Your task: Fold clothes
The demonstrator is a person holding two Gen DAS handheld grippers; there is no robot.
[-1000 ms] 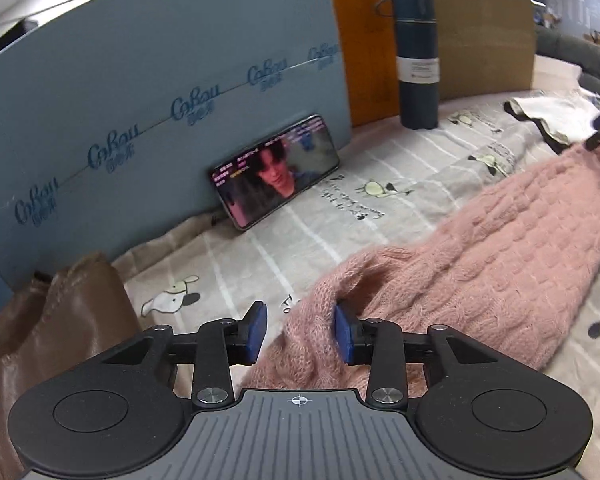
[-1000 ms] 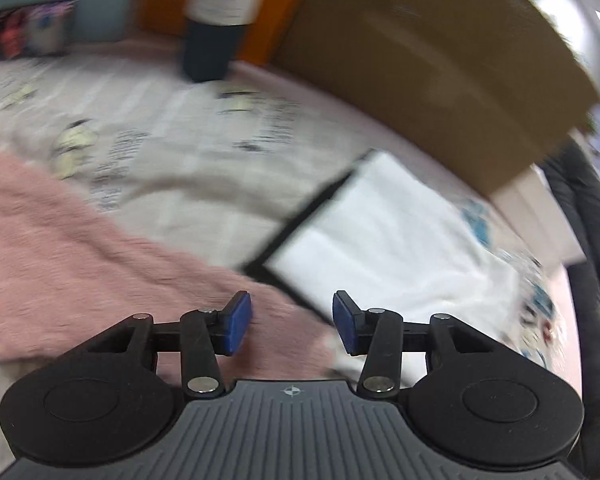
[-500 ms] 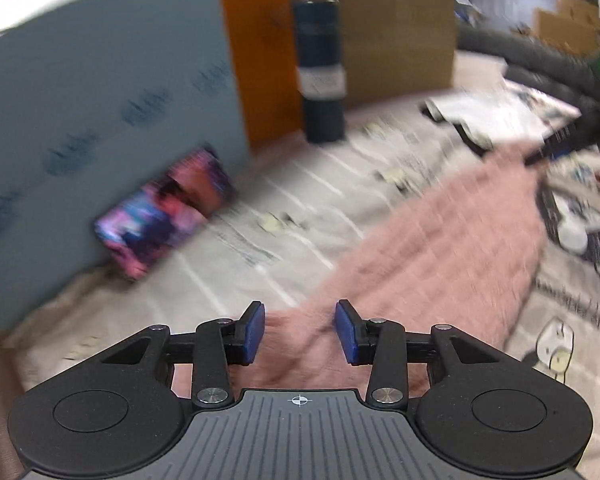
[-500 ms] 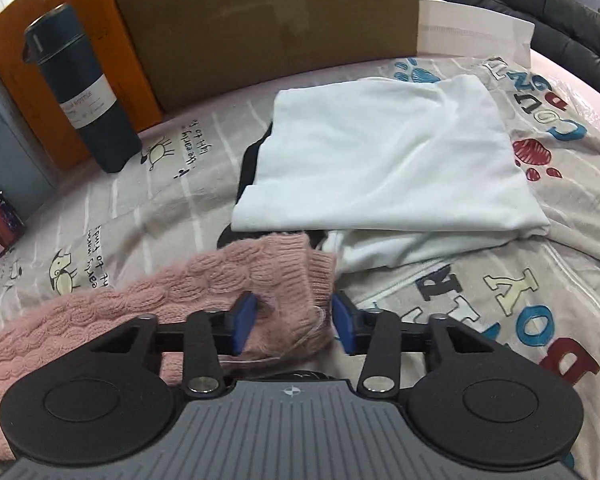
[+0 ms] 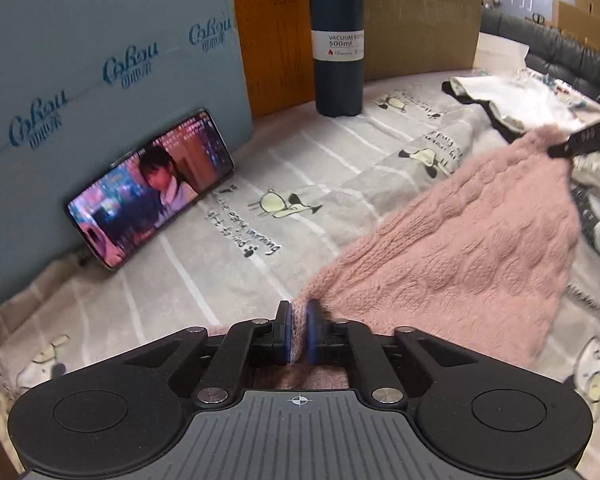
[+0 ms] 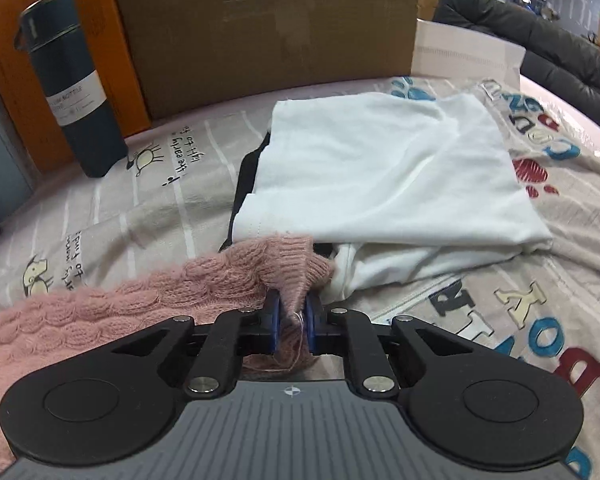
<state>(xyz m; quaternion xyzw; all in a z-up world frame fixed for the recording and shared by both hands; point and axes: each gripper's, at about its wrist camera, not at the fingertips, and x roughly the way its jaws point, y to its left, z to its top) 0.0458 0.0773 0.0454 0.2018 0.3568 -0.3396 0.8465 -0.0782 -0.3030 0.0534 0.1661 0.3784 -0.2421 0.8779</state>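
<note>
Both the left gripper and right gripper have their jaws pinching opposite edges of the pink knit sweater, stretched over the bed beside the vacuum bottle; soft, stretchy and saggy, it likely handles best by its ribbed hems.

1 pink sweater, 1 white tee, 1 bottle, 1 phone, 2 claws.
</note>
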